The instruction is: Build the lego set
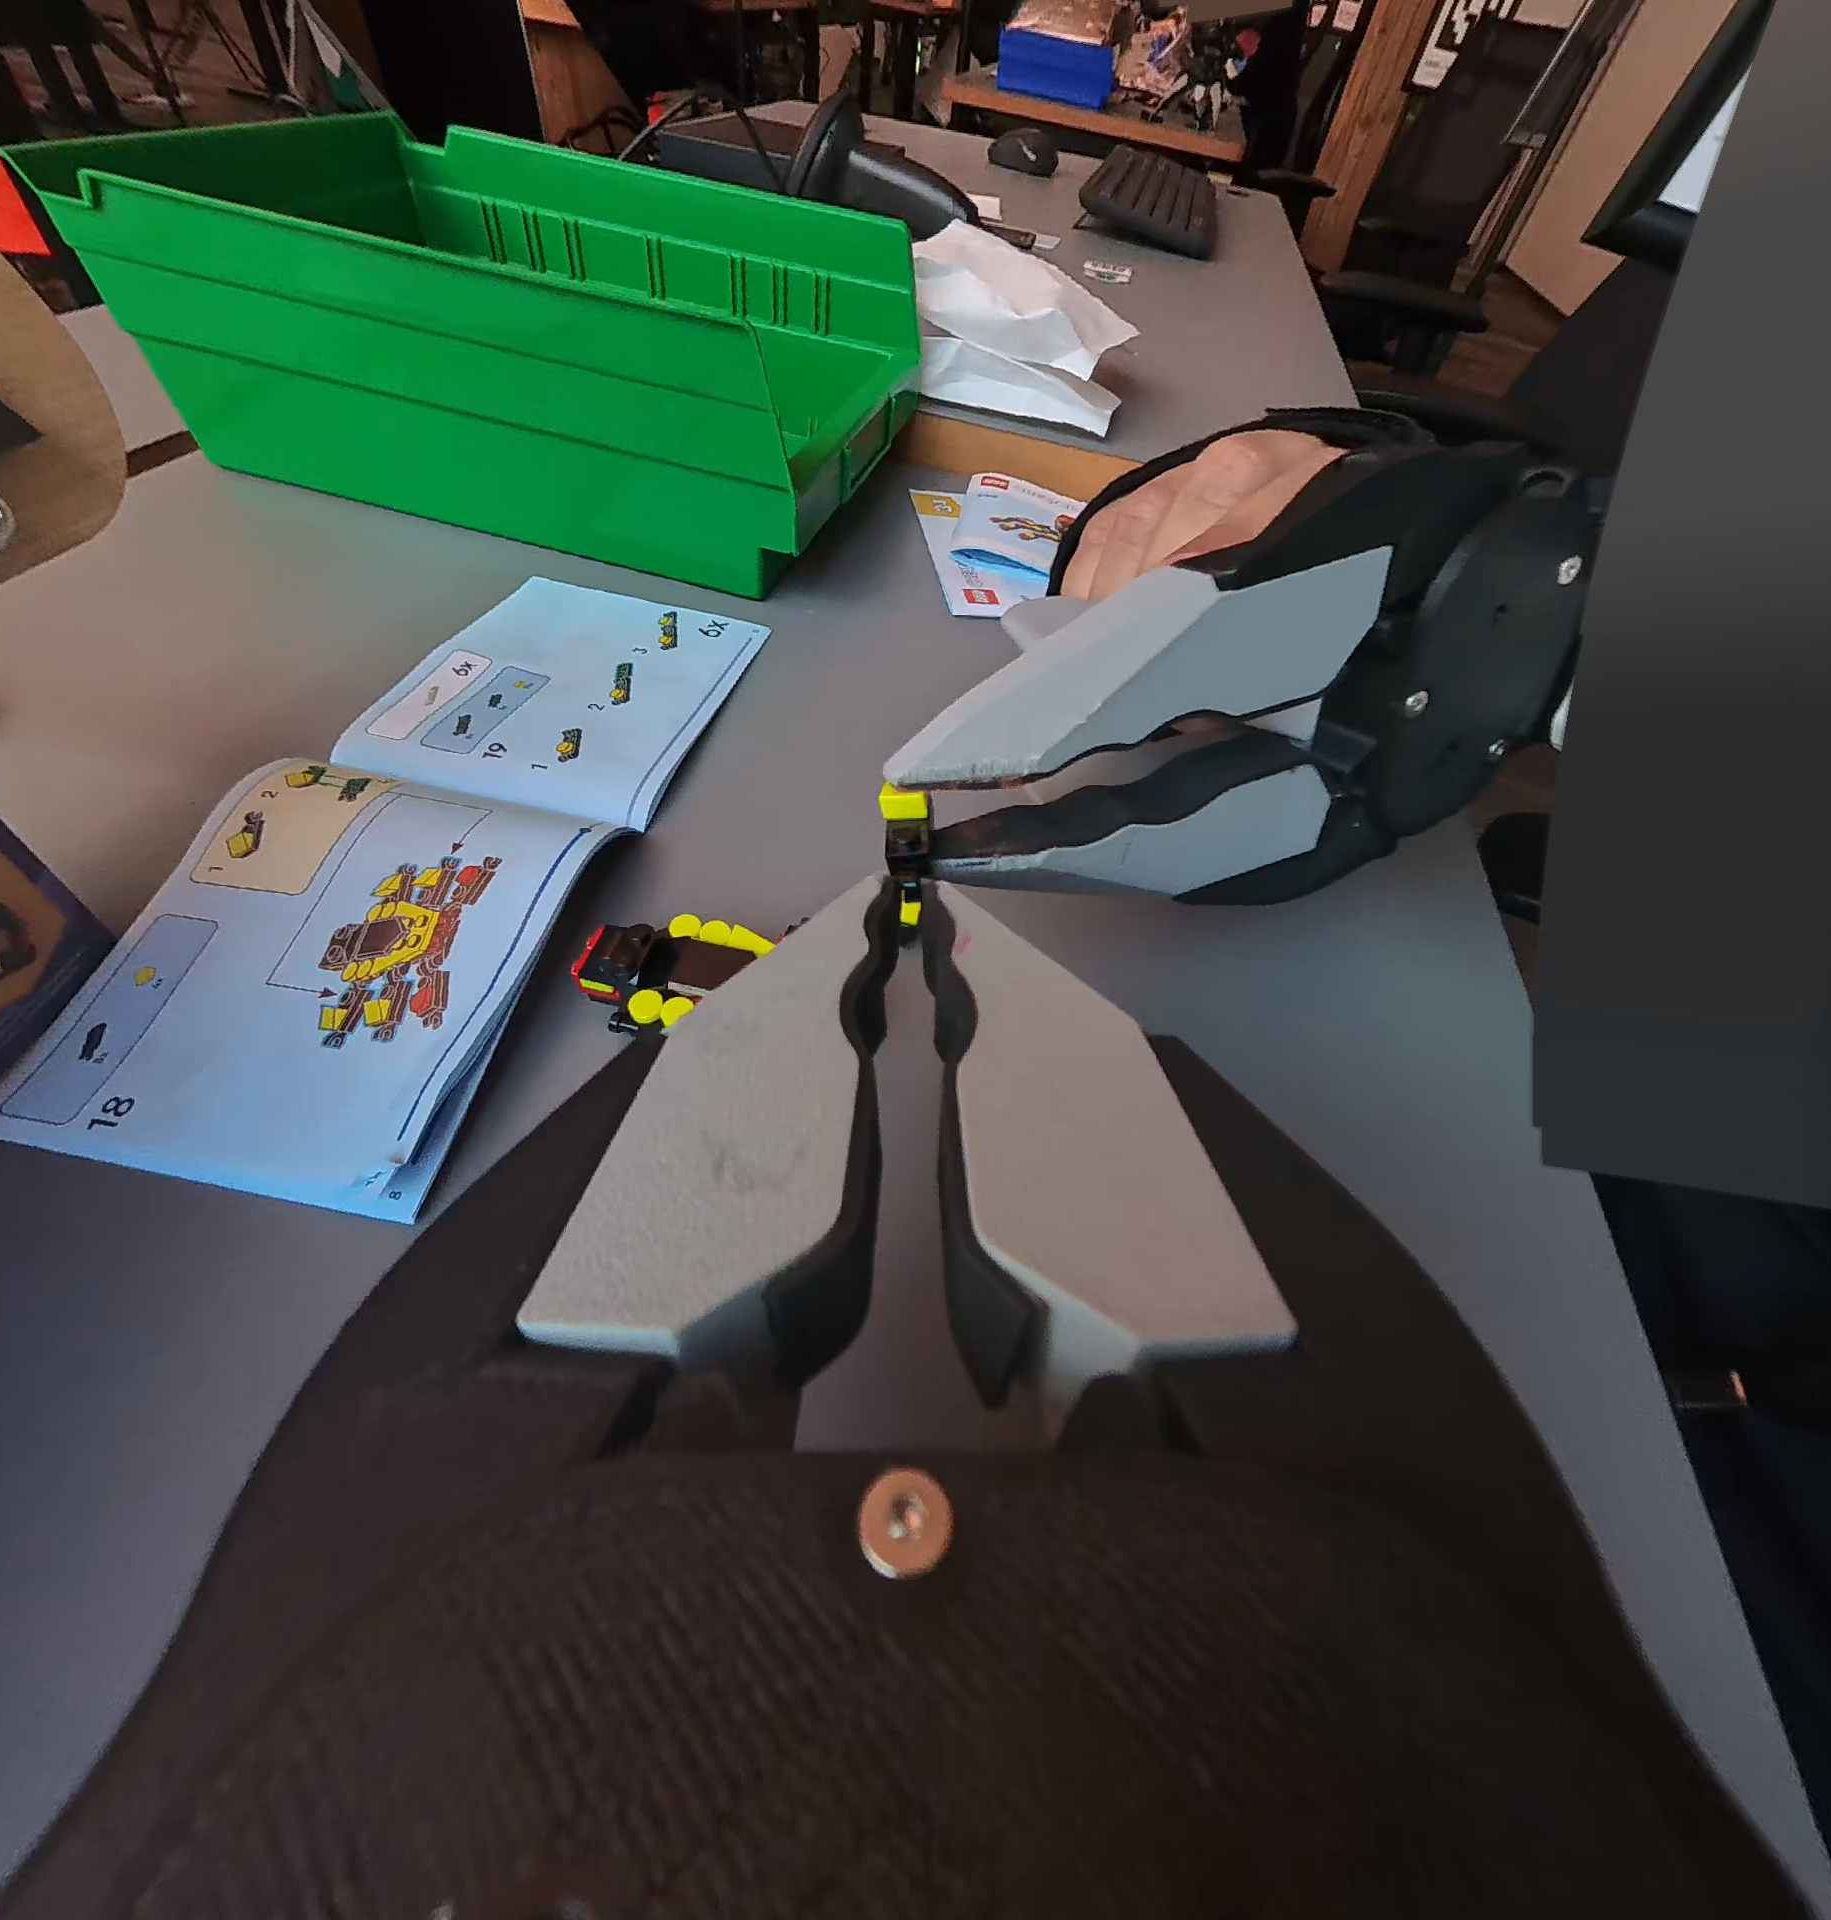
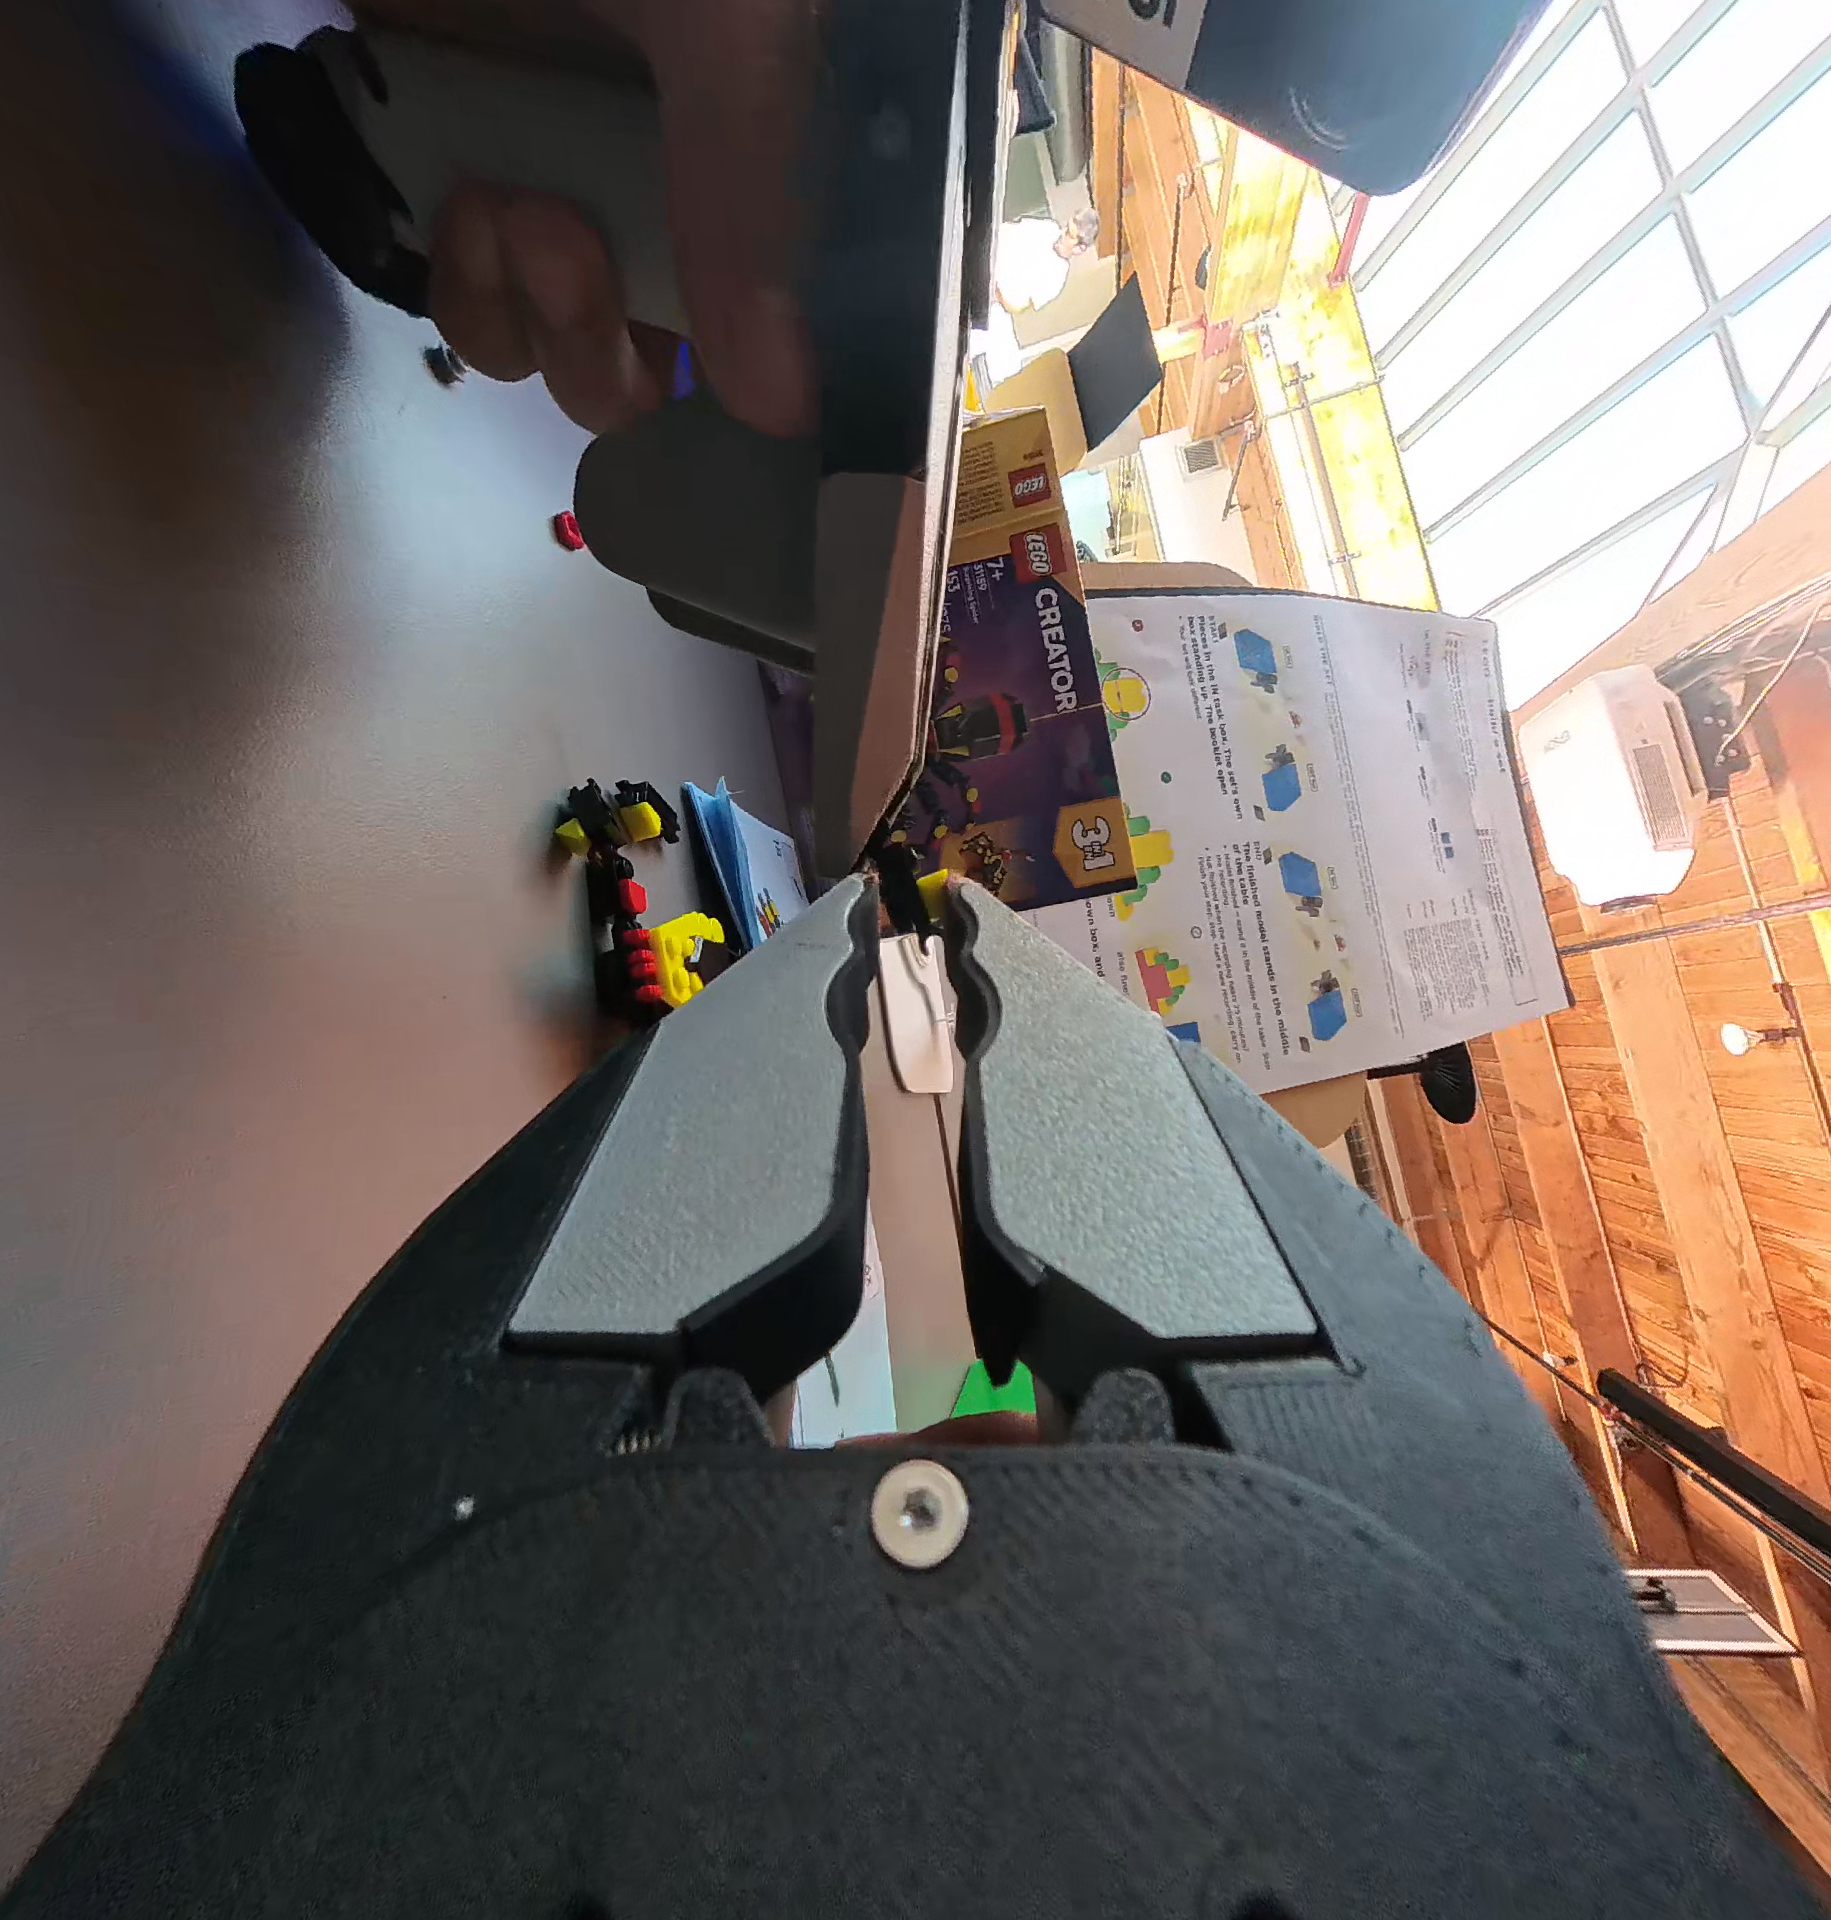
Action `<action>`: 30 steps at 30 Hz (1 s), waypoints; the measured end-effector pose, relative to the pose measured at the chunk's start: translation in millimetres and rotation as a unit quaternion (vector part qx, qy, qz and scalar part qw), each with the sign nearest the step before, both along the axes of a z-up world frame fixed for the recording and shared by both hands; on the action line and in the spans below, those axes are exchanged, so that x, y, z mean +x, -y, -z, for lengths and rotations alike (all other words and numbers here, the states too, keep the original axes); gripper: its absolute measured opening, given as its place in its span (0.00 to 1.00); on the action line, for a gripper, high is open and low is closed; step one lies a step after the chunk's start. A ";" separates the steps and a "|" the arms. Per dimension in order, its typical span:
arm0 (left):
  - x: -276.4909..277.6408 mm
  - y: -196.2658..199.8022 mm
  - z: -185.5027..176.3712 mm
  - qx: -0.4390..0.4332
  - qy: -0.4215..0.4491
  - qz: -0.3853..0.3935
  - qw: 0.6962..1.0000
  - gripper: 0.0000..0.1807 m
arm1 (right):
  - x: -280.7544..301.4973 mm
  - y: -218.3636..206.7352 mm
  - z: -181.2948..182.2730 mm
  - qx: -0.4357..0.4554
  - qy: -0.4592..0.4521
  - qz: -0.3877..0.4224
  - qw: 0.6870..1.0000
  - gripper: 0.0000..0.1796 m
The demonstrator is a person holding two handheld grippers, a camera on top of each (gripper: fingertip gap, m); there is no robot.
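In the left wrist view, my left gripper (image 1: 906, 902) is shut on a small black and yellow lego piece (image 1: 909, 912). My right gripper (image 1: 906, 821) comes in from the right, shut on a yellow brick (image 1: 900, 802) stacked on a black piece (image 1: 906, 844). The two held parts touch just above the table. The partly built black, red and yellow model (image 1: 662, 971) lies on the table left of my fingers. In the right wrist view, my right gripper (image 2: 911, 896) pinches the black and yellow piece (image 2: 930, 891), the left gripper's finger (image 2: 880, 675) meets it, and the model (image 2: 636, 914) lies on the table.
An open instruction booklet (image 1: 371, 883) lies left of the model. A green bin (image 1: 495, 343) stands behind it, with white paper (image 1: 1004, 322) and leaflets (image 1: 994, 540) to its right. The lego box (image 2: 1025, 727) and a printed sheet (image 2: 1306, 831) stand behind. A loose red piece (image 2: 566, 530) lies on the table. The grippers are tip to tip, or close to it.
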State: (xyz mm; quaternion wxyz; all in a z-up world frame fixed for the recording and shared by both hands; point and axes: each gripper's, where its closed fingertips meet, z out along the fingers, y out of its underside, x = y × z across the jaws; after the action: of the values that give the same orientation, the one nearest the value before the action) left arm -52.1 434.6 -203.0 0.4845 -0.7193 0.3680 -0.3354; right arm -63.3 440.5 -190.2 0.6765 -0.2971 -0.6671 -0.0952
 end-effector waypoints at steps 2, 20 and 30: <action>0.2 0.9 0.5 0.002 0.001 0.005 1.000 0.01 | 0.0 0.4 0.8 -0.001 0.001 -0.003 1.000 0.05; -9.3 -7.4 16.5 0.039 -0.081 -0.005 0.996 0.00 | 1.6 3.3 21.5 -0.244 0.007 -0.090 0.966 0.12; -3.6 -4.8 16.6 0.116 -0.123 0.012 0.986 0.00 | 14.9 3.9 17.0 -0.494 -0.022 -0.167 0.853 0.13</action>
State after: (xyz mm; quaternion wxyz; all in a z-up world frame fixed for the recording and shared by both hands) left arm -55.7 439.4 -219.5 0.5120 -0.6895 0.4695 -0.2050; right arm -48.5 436.6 -207.2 0.4607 -0.4784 -0.6505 0.3685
